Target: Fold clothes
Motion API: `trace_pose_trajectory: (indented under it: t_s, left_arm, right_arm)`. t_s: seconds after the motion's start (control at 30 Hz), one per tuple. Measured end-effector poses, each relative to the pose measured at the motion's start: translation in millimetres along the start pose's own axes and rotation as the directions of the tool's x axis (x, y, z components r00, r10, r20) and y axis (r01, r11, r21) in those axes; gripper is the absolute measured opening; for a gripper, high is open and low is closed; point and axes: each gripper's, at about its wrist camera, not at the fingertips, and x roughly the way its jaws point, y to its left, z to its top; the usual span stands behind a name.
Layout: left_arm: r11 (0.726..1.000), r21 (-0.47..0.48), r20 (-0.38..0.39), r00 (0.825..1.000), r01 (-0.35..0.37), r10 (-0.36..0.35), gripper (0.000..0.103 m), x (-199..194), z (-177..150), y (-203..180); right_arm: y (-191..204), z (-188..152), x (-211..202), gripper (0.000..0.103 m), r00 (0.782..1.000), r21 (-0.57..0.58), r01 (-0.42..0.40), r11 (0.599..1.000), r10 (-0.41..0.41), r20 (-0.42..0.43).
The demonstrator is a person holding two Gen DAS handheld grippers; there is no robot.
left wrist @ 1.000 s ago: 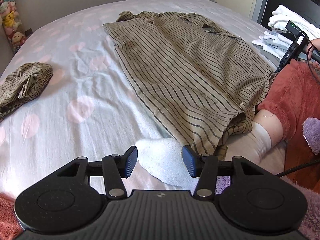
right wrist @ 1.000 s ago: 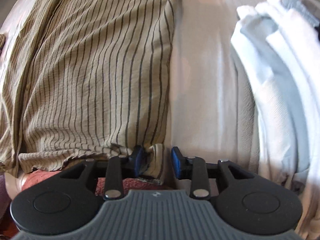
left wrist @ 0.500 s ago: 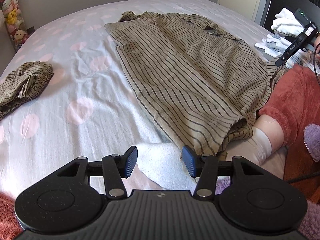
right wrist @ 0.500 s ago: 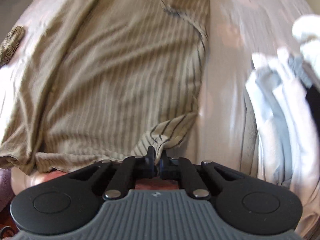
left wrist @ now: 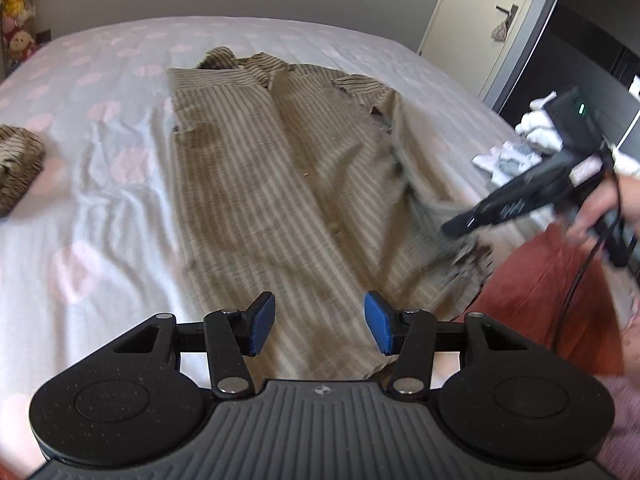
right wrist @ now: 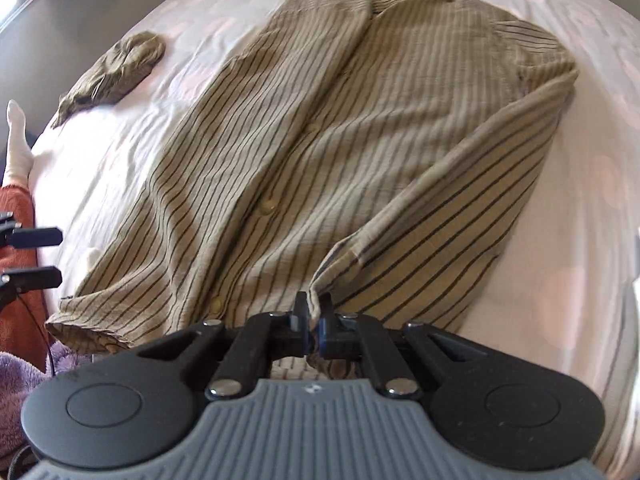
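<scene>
A tan shirt with thin dark stripes (left wrist: 256, 168) (right wrist: 304, 152) lies buttoned-side up on the bed, collar at the far end. My right gripper (right wrist: 314, 312) is shut on the cuff of its right sleeve (right wrist: 452, 216), lifting it over the shirt's right side. In the left wrist view that right gripper (left wrist: 460, 224) hangs above the shirt's right hem, blurred. My left gripper (left wrist: 319, 322) is open above the near hem, nothing between its blue pads (left wrist: 262, 322).
A crumpled striped garment (left wrist: 18, 168) (right wrist: 116, 68) lies on the bed's left. White folded clothes (left wrist: 532, 140) are stacked at the right. The pink-dotted bed sheet (left wrist: 92, 184) is wrinkled. A person's rust-red clothing (left wrist: 536, 280) and white sock (right wrist: 16, 144) are near the bed edge.
My right gripper shut on the sleeve cuff and carried it up and left over the shirt. My left gripper moved right, from over the sock and sheet to above the hem.
</scene>
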Motion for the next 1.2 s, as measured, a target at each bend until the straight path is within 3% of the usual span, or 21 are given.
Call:
trace_pose_trajectory:
  t_s: [0.2, 0.4, 0.67, 0.8, 0.87, 0.93, 0.97, 1.0, 1.07, 1.2]
  left_arm:
    - [0.996, -0.077, -0.021, 0.999, 0.049, -0.05, 0.047, 36, 15, -15]
    - [0.992, -0.1, -0.067, 0.995, 0.074, -0.08, 0.047, 67, 20, -26]
    - [0.976, -0.172, -0.089, 0.985, 0.131, -0.148, 0.049, 109, 36, -37]
    - [0.977, -0.184, -0.128, 0.982, 0.111, -0.136, 0.049, 138, 43, -42]
    - [0.976, -0.191, -0.149, 0.98, 0.104, -0.133, 0.049, 151, 45, -45]
    - [0.975, -0.2, -0.176, 0.976, 0.094, -0.13, 0.047, 163, 45, -46]
    - [0.973, -0.21, -0.184, 0.973, 0.096, -0.136, 0.045, 166, 44, -45]
    - [0.972, -0.215, -0.186, 0.973, 0.096, -0.137, 0.044, 167, 43, -44]
    - [0.97, -0.224, -0.188, 0.972, 0.097, -0.14, 0.044, 168, 42, -42]
    - [0.962, -0.25, -0.187, 0.969, 0.111, -0.16, 0.044, 170, 40, -38]
  right_arm:
    - [15, -9, 25, 0.021, 0.998, -0.03, -0.053, 0.998, 0.052, -0.041]
    - [26, -40, 22, 0.027, 0.992, -0.031, -0.126, 0.992, 0.125, -0.027]
    - [32, -66, 5, 0.032, 0.994, -0.168, 0.096, 0.981, -0.084, 0.075]
    - [28, -70, 4, 0.049, 0.98, -0.223, 0.185, 0.957, -0.164, 0.109]
    - [27, -69, 6, 0.049, 0.978, -0.244, 0.198, 0.949, -0.175, 0.112]
    - [27, -69, 8, 0.045, 0.979, -0.257, 0.196, 0.946, -0.176, 0.101]
    - [26, -69, 9, 0.037, 0.98, -0.263, 0.195, 0.945, -0.176, 0.095]
    - [26, -68, 10, 0.018, 0.98, -0.269, 0.194, 0.943, -0.177, 0.089]
    - [25, -68, 12, 0.004, 0.981, -0.282, 0.193, 0.94, -0.178, 0.077]
    - [29, -70, 3, 0.003, 0.992, -0.295, 0.127, 0.947, -0.117, 0.049]
